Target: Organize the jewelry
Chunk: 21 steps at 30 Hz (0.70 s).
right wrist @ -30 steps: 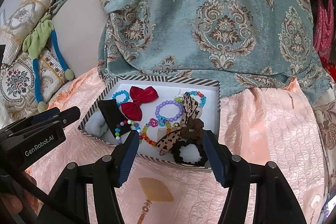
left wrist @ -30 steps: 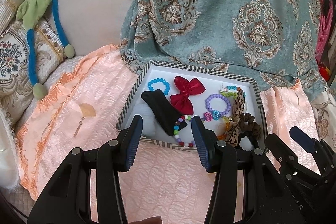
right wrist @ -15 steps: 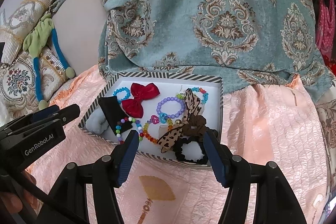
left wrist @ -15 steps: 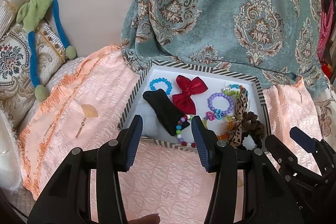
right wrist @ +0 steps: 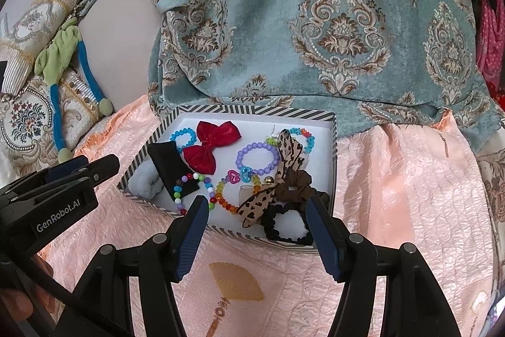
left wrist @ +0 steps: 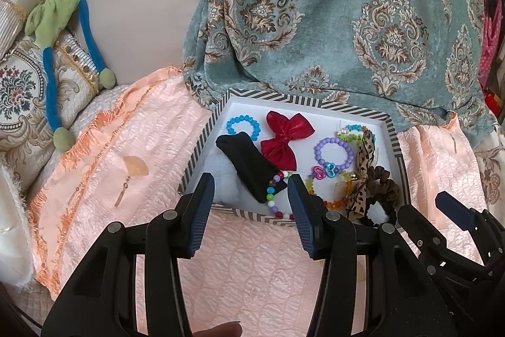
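Note:
A striped-rim white box (left wrist: 391, 128) (right wrist: 334, 147) sits on the peach quilt. It holds a red bow (left wrist: 282, 136) (right wrist: 211, 144), a black cloth band (left wrist: 252, 171) (right wrist: 172, 168), a blue bead bracelet (left wrist: 243, 125), a purple bead bracelet (left wrist: 333, 152) (right wrist: 258, 158), a rainbow bead bracelet (right wrist: 195, 188), a leopard bow (right wrist: 284, 169), a brown scrunchie (right wrist: 295, 183) and a black scrunchie (right wrist: 284, 226). My left gripper (left wrist: 251, 190) is open and empty, just in front of the box's near rim. My right gripper (right wrist: 257, 210) is open and empty, over the near rim by the scrunchies.
The peach quilt (left wrist: 126, 166) covers the bed. A teal patterned blanket (left wrist: 347, 21) lies behind the box. Embroidered cushions (left wrist: 22, 84) and a green-and-blue plush toy (left wrist: 60, 21) lie at the left. The left gripper shows at the left edge of the right wrist view (right wrist: 56, 191).
Both grippers have drawn back slightly from the box, which sits a little farther up in both views. Both stay open and nothing in the box has moved.

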Motion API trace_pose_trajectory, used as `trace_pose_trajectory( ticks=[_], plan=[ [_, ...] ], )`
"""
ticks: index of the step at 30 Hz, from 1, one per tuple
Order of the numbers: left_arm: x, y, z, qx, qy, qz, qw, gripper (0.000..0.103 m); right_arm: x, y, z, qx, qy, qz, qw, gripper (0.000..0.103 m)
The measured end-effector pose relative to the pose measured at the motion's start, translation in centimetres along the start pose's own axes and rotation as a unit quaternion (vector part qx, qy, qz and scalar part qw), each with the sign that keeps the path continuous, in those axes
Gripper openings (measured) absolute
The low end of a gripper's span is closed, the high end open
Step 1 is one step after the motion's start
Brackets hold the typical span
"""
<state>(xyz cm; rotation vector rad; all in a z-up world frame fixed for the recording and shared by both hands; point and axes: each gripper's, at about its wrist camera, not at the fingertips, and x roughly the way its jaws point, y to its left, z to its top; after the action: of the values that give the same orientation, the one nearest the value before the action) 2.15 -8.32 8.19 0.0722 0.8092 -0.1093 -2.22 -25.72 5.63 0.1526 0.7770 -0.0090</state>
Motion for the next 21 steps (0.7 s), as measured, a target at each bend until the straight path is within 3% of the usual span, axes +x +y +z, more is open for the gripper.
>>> trace_pose_trajectory(
  ticks=[21],
  plan=[
    [0.53, -0.23, -0.03, 0.006, 0.003, 0.004, 1.0, 0.048, 0.7, -0.11, 0.09, 0.0, 0.009, 0.003, 1.0, 0.062]
  ],
)
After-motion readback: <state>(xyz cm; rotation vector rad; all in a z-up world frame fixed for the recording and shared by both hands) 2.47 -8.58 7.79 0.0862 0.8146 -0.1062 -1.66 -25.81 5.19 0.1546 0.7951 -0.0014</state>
